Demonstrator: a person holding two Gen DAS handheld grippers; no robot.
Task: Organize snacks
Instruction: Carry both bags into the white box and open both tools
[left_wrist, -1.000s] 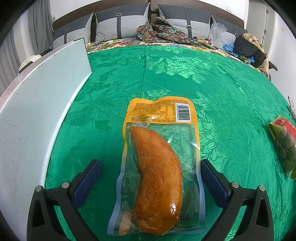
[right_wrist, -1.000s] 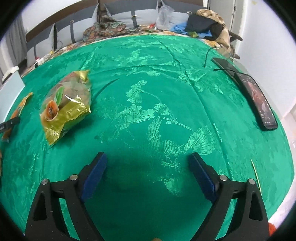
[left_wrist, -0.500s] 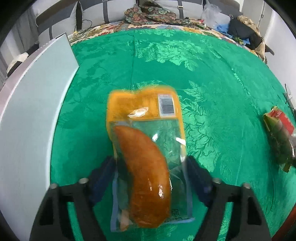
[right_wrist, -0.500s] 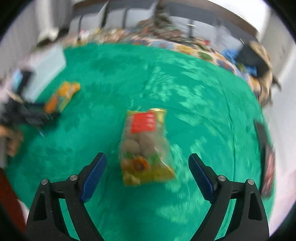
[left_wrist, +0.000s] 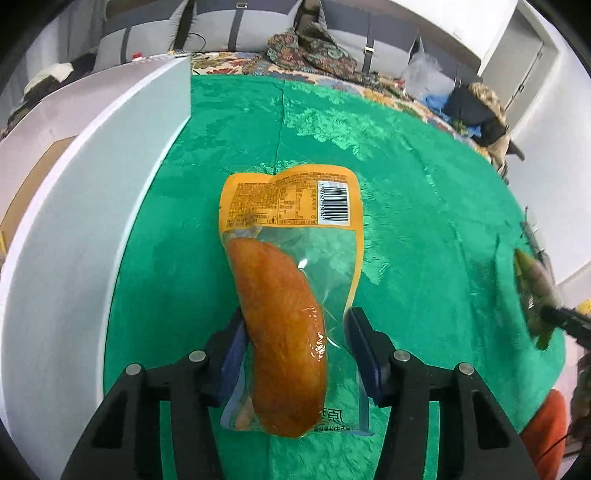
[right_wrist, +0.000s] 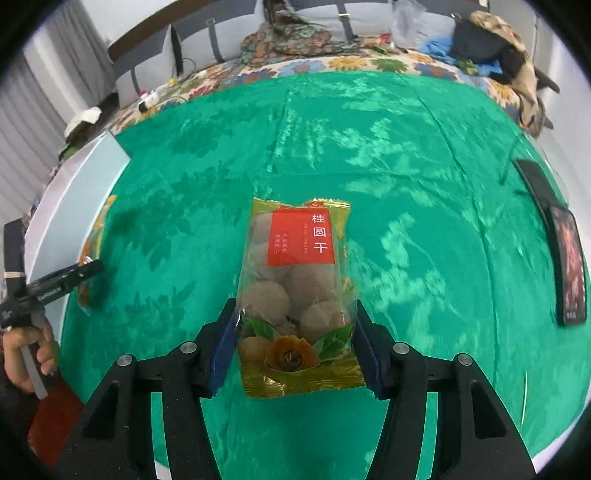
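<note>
Here, in the left wrist view, the left claw (left_wrist: 295, 350) is closed on a clear pouch (left_wrist: 291, 295) with an orange top, its blue pads (left_wrist: 231, 354) pressing the pouch's near sides. Inside lies a long piece of orange-brown meat (left_wrist: 282, 332); a barcode label (left_wrist: 333, 202) sits at the far right of the orange band. The pouch appears to hang above the green cloth (left_wrist: 424, 221) rather than lie on it. A pale box (left_wrist: 85, 206) stands along the left, its wall just beside the pouch's left edge. At the far right edge a blurred green packet shows in the other claw. Cushions (left_wrist: 147, 33) and piled clothes (left_wrist: 310, 48) lie at the far side.

In the right wrist view, the right claw (right_wrist: 295, 347) grips a bag of dried round fruit (right_wrist: 297, 295) by its near end, one pad on each side. The bag has a red label (right_wrist: 304, 238) with white characters near its far end and a gold strip at the near end. It points away over the same green cloth (right_wrist: 406, 184). On the left, a hand (right_wrist: 27, 347) holds the left claw beside the pale box (right_wrist: 74, 199). A phone (right_wrist: 567, 266) with a dark screen lies at the right edge of the cloth.
</note>
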